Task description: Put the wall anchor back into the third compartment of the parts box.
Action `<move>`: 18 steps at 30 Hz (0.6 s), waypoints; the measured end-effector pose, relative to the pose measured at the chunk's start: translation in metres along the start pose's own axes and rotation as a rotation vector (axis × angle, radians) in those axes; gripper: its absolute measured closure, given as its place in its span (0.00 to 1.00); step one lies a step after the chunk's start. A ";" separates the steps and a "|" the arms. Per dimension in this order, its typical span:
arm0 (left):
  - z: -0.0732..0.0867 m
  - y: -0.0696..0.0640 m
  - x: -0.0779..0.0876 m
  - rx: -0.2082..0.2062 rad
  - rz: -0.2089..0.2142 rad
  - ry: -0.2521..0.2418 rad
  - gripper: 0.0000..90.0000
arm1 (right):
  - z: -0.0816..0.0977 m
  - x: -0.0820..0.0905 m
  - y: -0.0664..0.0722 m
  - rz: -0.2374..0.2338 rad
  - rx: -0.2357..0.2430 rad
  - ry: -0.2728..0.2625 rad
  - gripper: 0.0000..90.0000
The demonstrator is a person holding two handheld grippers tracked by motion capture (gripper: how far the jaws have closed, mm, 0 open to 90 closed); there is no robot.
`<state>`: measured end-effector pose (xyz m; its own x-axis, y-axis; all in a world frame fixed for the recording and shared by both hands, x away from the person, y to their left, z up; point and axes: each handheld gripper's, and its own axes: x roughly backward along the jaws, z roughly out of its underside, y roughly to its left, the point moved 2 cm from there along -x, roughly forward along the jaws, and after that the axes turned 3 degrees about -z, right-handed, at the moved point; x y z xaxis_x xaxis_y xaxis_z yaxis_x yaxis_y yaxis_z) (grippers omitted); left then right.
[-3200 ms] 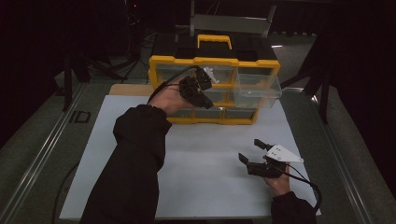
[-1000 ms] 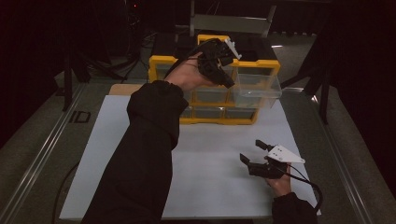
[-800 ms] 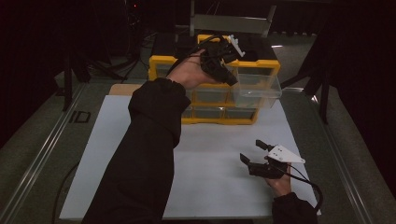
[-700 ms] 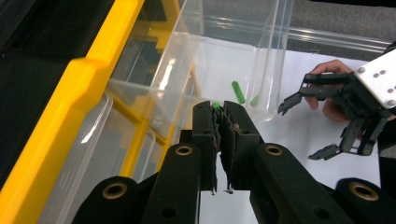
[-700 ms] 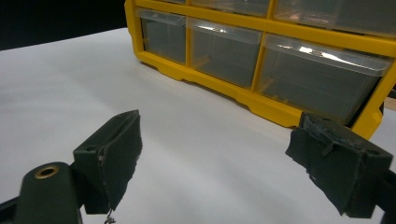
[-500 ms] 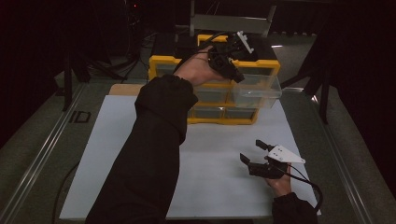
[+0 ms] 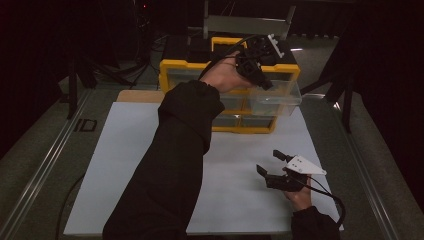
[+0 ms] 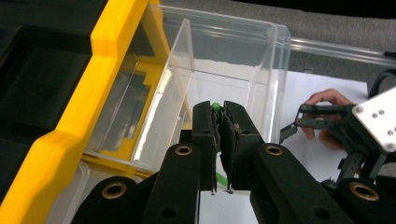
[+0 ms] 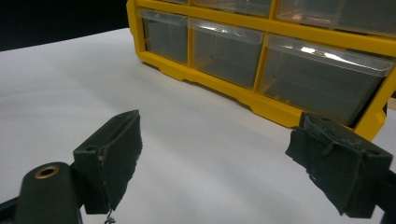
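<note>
A yellow organiser (image 7: 170, 75) with clear drawers stands at the back of the white mat. Its top right drawer (image 7: 280, 97) is pulled out towards me. My left gripper (image 7: 257, 70) hangs above that open drawer (image 8: 224, 74), shut on a small green object (image 8: 215, 107) whose tip shows between the pads; a thin green strand trails below. My right gripper (image 7: 272, 165) rests low on the mat at the front right, held in a hand, and stands open with nothing between its pads (image 9: 116, 154). It faces the organiser's lower drawers (image 9: 224, 51).
The white mat (image 7: 125, 150) covers the grey table, with bare mat left of the arm. A metal rail (image 7: 45, 165) runs along the left edge. A dark stand (image 7: 245, 22) rises behind the organiser. A cable (image 7: 330, 197) trails from the right gripper.
My left gripper has risen from the organiser's front and moved right and back, now above the pulled-out top right drawer. The right gripper has stayed in place.
</note>
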<state>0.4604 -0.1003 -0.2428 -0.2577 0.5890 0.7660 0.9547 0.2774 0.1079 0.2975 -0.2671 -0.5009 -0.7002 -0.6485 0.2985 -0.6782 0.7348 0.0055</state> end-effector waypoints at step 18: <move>0.022 0.005 0.008 0.094 -0.083 -0.019 0.11 | 0.000 0.000 0.000 0.006 0.003 0.007 0.17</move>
<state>0.4603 -0.0780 -0.2500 -0.3386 0.5748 0.7450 0.9121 0.3951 0.1098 0.2978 -0.2671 -0.5012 -0.7026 -0.6429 0.3049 -0.6749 0.7379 0.0008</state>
